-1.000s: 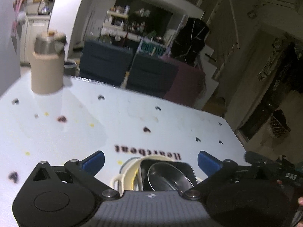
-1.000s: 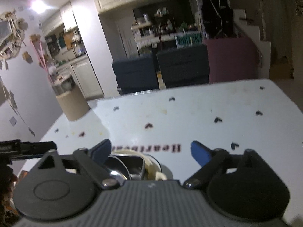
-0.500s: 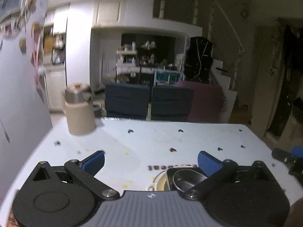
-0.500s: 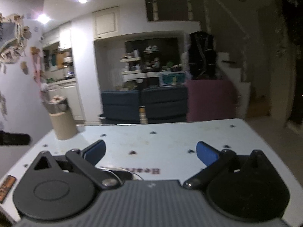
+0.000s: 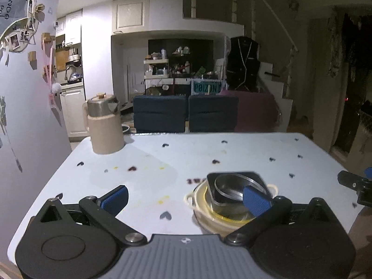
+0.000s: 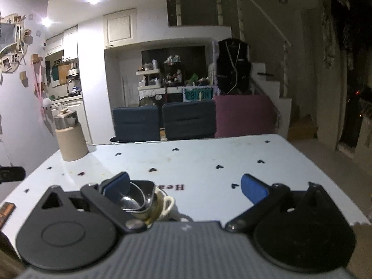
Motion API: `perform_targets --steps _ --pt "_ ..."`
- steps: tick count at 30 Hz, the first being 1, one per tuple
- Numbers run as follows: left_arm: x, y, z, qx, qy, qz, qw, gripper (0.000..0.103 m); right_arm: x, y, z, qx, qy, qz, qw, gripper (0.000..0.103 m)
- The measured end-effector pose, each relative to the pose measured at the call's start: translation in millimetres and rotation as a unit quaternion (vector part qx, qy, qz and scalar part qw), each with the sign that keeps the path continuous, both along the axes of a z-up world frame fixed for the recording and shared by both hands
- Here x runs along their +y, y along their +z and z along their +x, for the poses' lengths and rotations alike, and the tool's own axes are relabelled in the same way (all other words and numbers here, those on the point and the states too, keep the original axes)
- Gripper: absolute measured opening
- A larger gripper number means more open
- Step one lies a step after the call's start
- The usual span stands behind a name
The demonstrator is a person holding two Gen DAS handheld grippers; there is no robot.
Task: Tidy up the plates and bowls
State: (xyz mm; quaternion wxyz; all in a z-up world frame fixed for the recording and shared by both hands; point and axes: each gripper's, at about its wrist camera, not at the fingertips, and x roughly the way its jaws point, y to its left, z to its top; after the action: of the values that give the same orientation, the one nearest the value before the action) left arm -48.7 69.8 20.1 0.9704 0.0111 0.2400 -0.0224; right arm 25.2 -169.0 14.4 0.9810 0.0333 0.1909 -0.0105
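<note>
A nested stack of dishes stands near the front of the white table (image 5: 162,162): a cream bowl with small handles (image 5: 204,211) holds a dark square dish (image 5: 232,179), and a round steel bowl (image 5: 232,187) sits inside that. My left gripper (image 5: 186,200) is open, its right blue pad in front of the stack's right side. In the right wrist view the same stack (image 6: 141,197) lies behind the left blue pad of my right gripper (image 6: 186,188), which is open and holds nothing. The other gripper's tip (image 5: 353,183) shows at the right edge.
A beige jug with a steel lid (image 5: 104,127) stands at the table's far left corner. Two dark blue chairs (image 5: 186,114) and a maroon one (image 5: 255,111) line the far edge. A wall (image 5: 28,116) runs close along the left side.
Both grippers have pulled back and levelled out, so more of the table and room shows. The stack now sits to the right in the left view and left in the right view.
</note>
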Motion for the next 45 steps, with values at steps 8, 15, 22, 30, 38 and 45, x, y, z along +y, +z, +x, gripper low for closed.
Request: perform_targets --steps 8,15,22,30,38,45 --pt "0.8 -33.8 -4.7 0.018 0.024 0.007 0.9995 0.103 10.2 -22.6 -10.5 0.003 0.016 -0.040 0.999 0.103" --pt "-5.2 -42.9 -10.5 0.008 0.014 0.023 0.9996 0.103 14.7 -29.4 -14.8 -0.012 0.028 -0.059 0.998 0.103" --pt "-13.9 -47.2 -13.0 -0.001 0.000 0.034 0.9994 0.103 12.6 -40.8 -25.7 -0.003 0.015 -0.068 0.998 0.103" --pt "-17.7 -53.4 -13.1 0.004 -0.004 0.036 0.9993 0.103 9.6 -44.1 -28.8 -0.003 0.015 -0.066 0.998 0.103" --pt "-18.9 -54.7 -14.8 0.003 -0.005 0.035 0.9994 0.103 9.9 -46.0 -30.1 -0.001 0.019 -0.066 0.998 0.103" --pt "-18.4 -53.8 -14.5 0.002 -0.005 0.035 0.9994 0.103 11.3 -46.1 -30.0 -0.001 0.020 -0.067 0.998 0.103"
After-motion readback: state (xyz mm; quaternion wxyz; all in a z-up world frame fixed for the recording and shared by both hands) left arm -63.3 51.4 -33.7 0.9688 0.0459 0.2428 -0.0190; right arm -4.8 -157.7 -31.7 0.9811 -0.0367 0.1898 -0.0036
